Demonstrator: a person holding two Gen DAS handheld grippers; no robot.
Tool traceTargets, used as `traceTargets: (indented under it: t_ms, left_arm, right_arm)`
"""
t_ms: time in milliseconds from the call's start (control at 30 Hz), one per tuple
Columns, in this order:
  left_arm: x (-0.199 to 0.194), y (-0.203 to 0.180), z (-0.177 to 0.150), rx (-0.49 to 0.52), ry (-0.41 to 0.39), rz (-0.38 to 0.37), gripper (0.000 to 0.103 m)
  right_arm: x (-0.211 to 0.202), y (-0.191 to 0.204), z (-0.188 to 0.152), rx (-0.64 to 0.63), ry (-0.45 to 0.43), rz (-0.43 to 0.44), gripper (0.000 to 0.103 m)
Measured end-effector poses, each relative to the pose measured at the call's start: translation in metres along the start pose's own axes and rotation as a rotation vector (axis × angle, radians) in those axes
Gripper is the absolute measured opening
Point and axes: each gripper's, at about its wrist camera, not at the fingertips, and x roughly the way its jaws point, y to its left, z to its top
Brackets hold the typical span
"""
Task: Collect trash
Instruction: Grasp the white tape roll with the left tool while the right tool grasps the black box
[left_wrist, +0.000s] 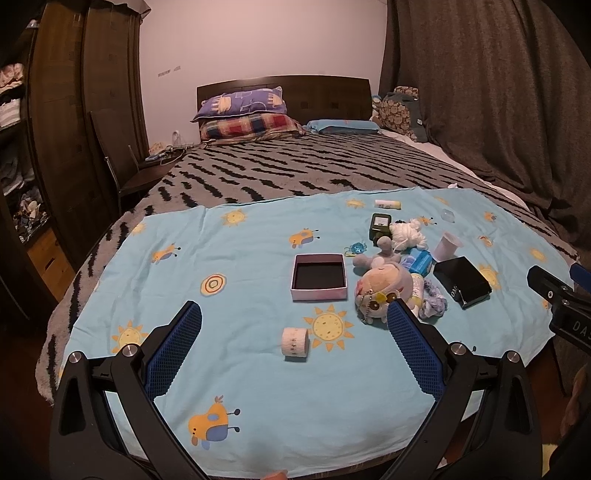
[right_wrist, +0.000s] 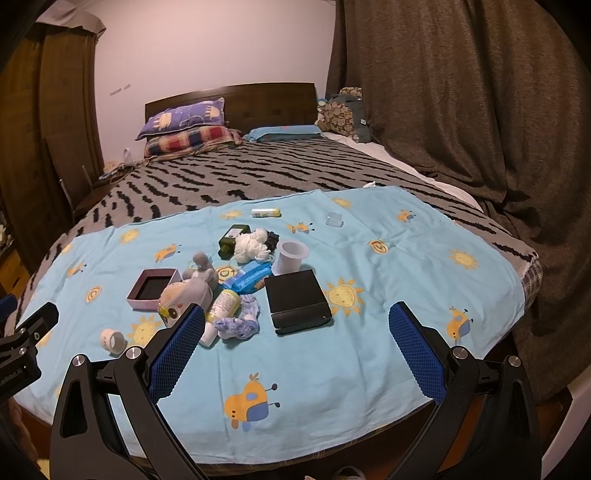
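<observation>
Left gripper (left_wrist: 293, 314) jaws wide, empty, hovering over blue sheet (left_wrist: 240, 376); tape roll (left_wrist: 294, 342) lying between fingers, untouched. Right gripper (right_wrist: 295, 317) also wide, holding nothing. Clutter pile at 1 o'clock from left gripper: one pink open box (left_wrist: 320, 277), one plush toy (left_wrist: 384, 286), one black box (left_wrist: 462, 282), one white cup (left_wrist: 447, 246). Right view alone shows yellow-capped bottle (right_wrist: 221, 308) unobscured

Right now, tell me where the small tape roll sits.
The tape roll lies alone on the blue sheet, nearer the camera than the open pink box, left of the clutter.
</observation>
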Motion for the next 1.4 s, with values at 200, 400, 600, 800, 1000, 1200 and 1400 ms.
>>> traceTargets:
  t_ms: [200, 400, 600, 800, 1000, 1200, 1400]
  left_arm:
    - [0.012, 0.005, -0.005, 0.012, 0.016, 0.0, 0.095]
    - [0.036, 0.011, -0.014, 0.002, 0.068, -0.029, 0.095]
    - [0.066, 0.01, -0.026, 0.013, 0.141, -0.062, 0.088]
    - [0.099, 0.006, -0.037, 0.023, 0.204, -0.095, 0.073]
    - [0.124, 0.009, -0.041, -0.006, 0.255, -0.126, 0.058]
    - [0.146, 0.012, -0.044, -0.024, 0.29, -0.134, 0.046]
    - [0.157, 0.011, -0.046, -0.016, 0.296, -0.136, 0.036]
  right_arm:
    - [0.017, -0.004, -0.008, -0.031, -0.009, -0.015, 0.1]
    - [0.046, -0.012, -0.016, -0.024, 0.059, 0.004, 0.099]
    - [0.077, -0.013, -0.026, -0.027, 0.13, 0.031, 0.086]
    - [0.114, -0.011, -0.028, -0.02, 0.183, 0.081, 0.077]
    - [0.149, -0.011, -0.02, -0.012, 0.2, 0.085, 0.077]
    - [0.169, -0.008, -0.014, -0.036, 0.209, 0.061, 0.079]
    - [0.187, -0.018, -0.016, -0.012, 0.24, 0.039, 0.079]
